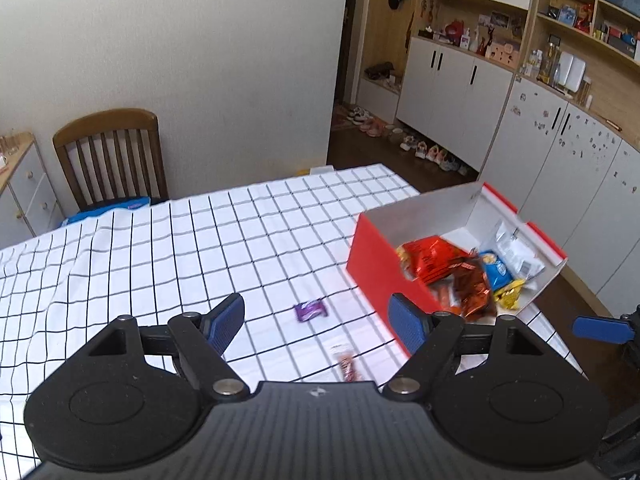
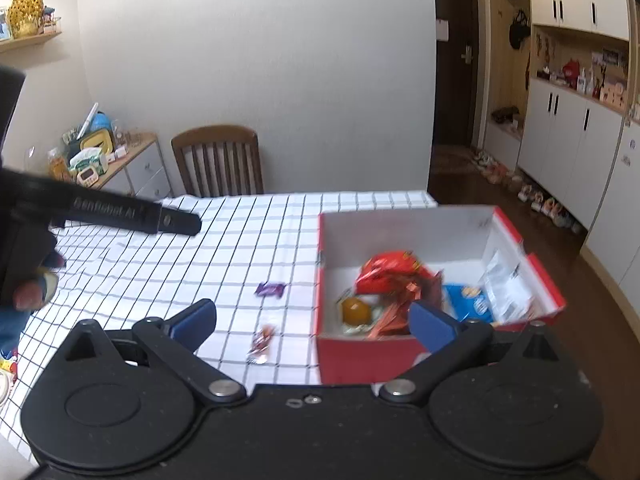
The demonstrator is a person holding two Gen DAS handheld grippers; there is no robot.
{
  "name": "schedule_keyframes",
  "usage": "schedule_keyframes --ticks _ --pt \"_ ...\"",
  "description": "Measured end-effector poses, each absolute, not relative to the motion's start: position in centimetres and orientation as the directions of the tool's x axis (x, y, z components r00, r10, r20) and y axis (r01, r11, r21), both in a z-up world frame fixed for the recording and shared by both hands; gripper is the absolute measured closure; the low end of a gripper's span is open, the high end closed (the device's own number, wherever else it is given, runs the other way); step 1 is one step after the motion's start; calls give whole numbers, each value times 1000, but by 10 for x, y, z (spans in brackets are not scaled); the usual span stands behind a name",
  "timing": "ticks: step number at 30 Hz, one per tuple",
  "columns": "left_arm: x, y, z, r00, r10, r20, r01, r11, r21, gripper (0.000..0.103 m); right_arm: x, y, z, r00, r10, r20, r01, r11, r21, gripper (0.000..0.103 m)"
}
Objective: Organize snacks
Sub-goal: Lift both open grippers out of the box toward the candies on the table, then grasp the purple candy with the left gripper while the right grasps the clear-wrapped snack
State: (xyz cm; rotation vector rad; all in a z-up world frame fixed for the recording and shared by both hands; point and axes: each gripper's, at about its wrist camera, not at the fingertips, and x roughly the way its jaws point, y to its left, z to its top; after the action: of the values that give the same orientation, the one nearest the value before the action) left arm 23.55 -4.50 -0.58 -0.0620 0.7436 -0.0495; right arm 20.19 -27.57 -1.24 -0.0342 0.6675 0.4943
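Observation:
A red box (image 1: 376, 268) (image 2: 352, 354) with white inside stands on the checked tablecloth at the right. It holds several snack packets: a red bag (image 1: 432, 256) (image 2: 390, 270), a blue packet (image 1: 496, 270) (image 2: 468, 300), a white packet (image 1: 516, 250) (image 2: 506, 290) and a yellow round snack (image 2: 355, 311). A purple candy (image 1: 310, 310) (image 2: 271, 289) and a small brown-red bar (image 1: 346, 366) (image 2: 262, 340) lie on the cloth left of the box. My left gripper (image 1: 318, 322) is open and empty above them. My right gripper (image 2: 314, 320) is open and empty, near the box's front wall.
The table (image 1: 160, 248) carries a white cloth with black grid. A wooden chair (image 1: 112, 156) (image 2: 220, 160) stands at the far side. A side cabinet (image 2: 136, 168) with clutter is at the left. White cupboards (image 1: 452, 92) and shoes line the right wall.

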Motion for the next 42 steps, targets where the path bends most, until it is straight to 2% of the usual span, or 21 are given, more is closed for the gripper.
schedule_keyframes --ticks 10,22,26,30,42 --pt "258 -14 -51 674 -120 -729 58 992 -109 24 200 -232 -30 649 404 -644 -426 895 132 0" --pt "303 -6 -88 641 -166 -749 219 975 -29 24 215 -186 -66 620 408 -670 -423 893 152 3" --pt "320 -7 -102 621 -210 -755 274 961 -42 24 226 -176 -80 609 387 -692 -403 903 150 7" --pt "339 -7 -117 576 -257 -776 298 950 -93 24 238 -170 -94 592 361 -720 -378 914 147 18" --pt "377 -21 -150 541 -278 -794 431 902 -22 24 261 -150 -122 556 327 -764 -387 916 110 37"
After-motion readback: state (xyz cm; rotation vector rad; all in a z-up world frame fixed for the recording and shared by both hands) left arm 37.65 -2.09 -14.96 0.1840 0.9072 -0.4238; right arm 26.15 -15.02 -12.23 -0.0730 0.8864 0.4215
